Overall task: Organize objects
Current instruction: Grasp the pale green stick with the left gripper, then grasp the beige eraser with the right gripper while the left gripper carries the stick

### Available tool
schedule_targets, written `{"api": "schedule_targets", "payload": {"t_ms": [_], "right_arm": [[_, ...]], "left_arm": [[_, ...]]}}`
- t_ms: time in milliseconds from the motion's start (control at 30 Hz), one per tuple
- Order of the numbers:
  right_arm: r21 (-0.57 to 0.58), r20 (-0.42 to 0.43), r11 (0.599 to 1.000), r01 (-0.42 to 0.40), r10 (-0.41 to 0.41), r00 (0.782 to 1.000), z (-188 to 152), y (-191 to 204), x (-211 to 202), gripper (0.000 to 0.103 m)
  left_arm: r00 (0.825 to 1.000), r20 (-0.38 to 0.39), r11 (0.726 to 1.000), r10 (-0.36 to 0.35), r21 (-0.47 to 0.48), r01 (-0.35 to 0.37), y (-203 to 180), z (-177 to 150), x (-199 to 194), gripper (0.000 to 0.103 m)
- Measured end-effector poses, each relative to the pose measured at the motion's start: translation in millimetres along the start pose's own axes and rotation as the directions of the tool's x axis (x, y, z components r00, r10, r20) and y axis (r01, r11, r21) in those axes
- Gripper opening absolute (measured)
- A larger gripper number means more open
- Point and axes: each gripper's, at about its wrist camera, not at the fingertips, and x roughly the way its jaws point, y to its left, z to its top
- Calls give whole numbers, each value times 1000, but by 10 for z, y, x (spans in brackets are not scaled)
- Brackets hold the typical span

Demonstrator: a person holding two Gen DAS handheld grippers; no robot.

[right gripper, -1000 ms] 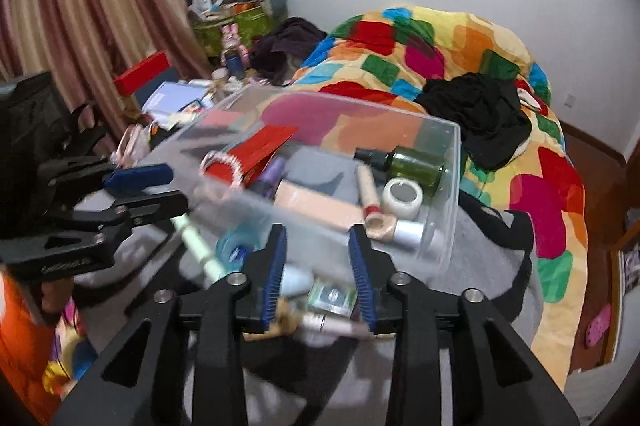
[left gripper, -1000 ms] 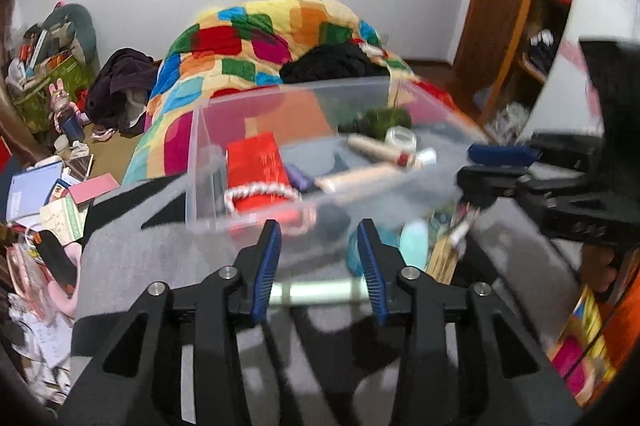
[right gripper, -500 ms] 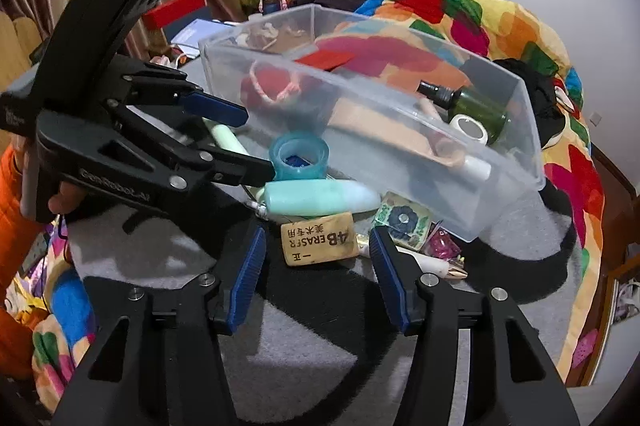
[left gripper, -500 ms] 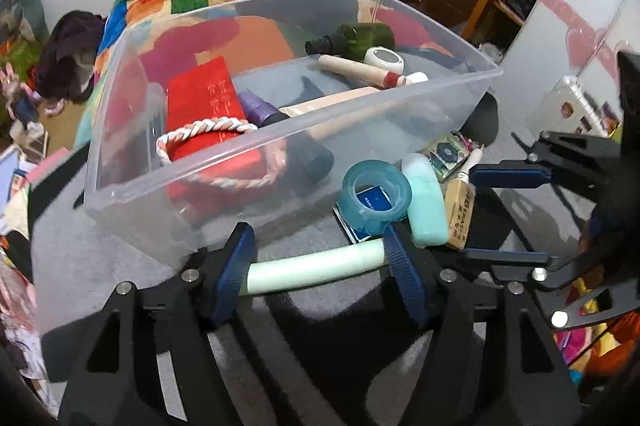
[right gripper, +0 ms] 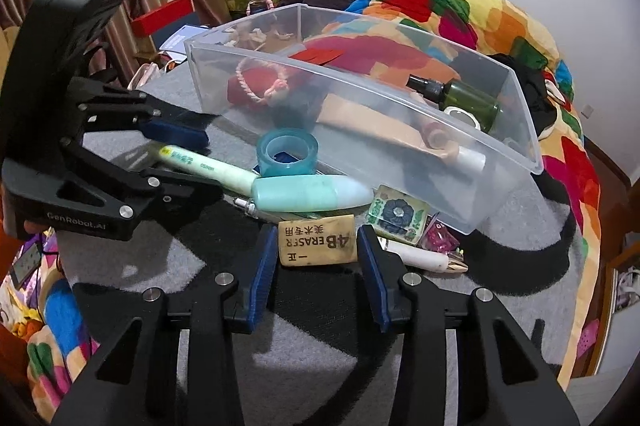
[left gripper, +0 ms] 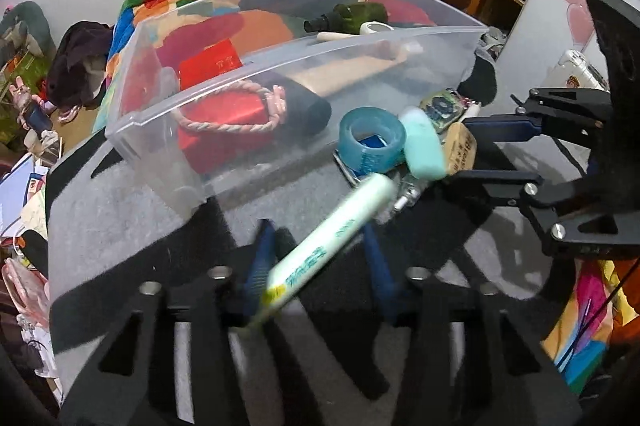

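On the grey mat lies a pale green pen (left gripper: pixel 332 238) (right gripper: pixel 200 162), slanting between the pads of my left gripper (left gripper: pixel 316 230) (right gripper: pixel 212 164). Its jaws are closing and both pads touch the pen. My right gripper (right gripper: pixel 317 232) (left gripper: pixel 456 152) is closing on a tan 4B eraser (right gripper: pixel 318 240) (left gripper: pixel 460 150), with a pad against each end. Just behind stand a blue tape roll (right gripper: pixel 287 152) (left gripper: pixel 372 138) and a mint tube (right gripper: pixel 312 194) (left gripper: pixel 424 146). The clear plastic bin (right gripper: pixel 360 82) (left gripper: pixel 304 46) holds a red pouch, a green bottle and other items.
A green flower packet (right gripper: pixel 396 214), a pink wrapper and a white pen (right gripper: pixel 420 258) lie by the bin's near corner. A silver pen lies under the mint tube. A bed with a patchwork quilt (right gripper: pixel 480 14) stands behind, and clutter covers the floor at the left.
Both grippers sank toward the mat. The left jaws widened, then narrowed, and the green pen swung from crosswise to slanting between them. The right jaws narrowed onto the eraser.
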Motion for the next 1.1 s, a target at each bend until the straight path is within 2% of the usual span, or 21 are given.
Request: {"api": "schedule_targets", "payload": {"t_ms": [33,67,100,267,400,567,833,1100], "right_arm": [[7,1,1000,0,0,1000,-9,-10,-9,37],[14,2,1000,-1,1,1000,-17,-15,-22,37],[22,5,1000,-3,3,1000,-27,-27,-40,37],[54,24,998,-10,9,1000,-62,-62,-127,37],[84,49,996,-24,20,999,-53,-84,-200,37],[115,84,993,-36,26,996,18,-93,-302,37],[177,176,983,-43,11,984,227,-165,-536,37],[224,226,974,-33,-19,974,430,-258,-599,37]], "left_arm": [[1000,2,1000,5,0,-5,-16,-20,-20,25],[1000,7,1000,8,-1,-8,-35,-48,-39,17],[1000,13,1000,14,3,-14,-64,-88,-63,15],[996,56,998,68,14,-69,-205,-279,-189,15],[987,114,993,117,-8,-117,-267,-367,-325,15],[976,188,993,113,-41,-107,-254,-254,-504,15],[958,276,993,80,-104,-53,-128,-34,-690,15],[938,326,985,116,-161,-66,-2,193,-791,15]]}}
